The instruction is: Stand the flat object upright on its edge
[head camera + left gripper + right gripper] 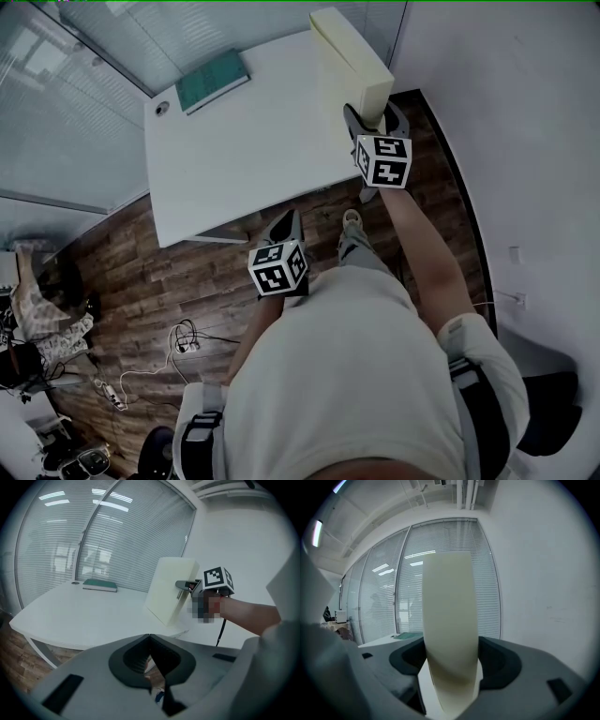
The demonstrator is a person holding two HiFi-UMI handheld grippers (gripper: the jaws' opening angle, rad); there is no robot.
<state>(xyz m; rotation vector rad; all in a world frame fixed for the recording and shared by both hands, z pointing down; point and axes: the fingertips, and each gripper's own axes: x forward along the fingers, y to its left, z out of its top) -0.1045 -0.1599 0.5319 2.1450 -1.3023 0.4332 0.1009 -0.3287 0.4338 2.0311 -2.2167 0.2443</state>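
Observation:
A cream flat box (347, 61) stands upright on its long edge at the right end of the white table (244, 150). My right gripper (375, 114) straddles its near end, one finger on each side. In the right gripper view the box (450, 620) fills the gap between the jaws, which have eased apart and do not seem to press on it. The left gripper view shows the box (168, 590) leaning slightly, with the right gripper (185, 584) at its edge. My left gripper (286, 223) hangs below the table's front edge, shut and empty (151, 641).
A green book (213, 80) lies flat at the table's far left corner, with a small round fitting (162, 109) beside it. Glass walls with blinds stand behind the table, and a white wall is close on the right. Cables and a power strip (112, 394) lie on the wooden floor.

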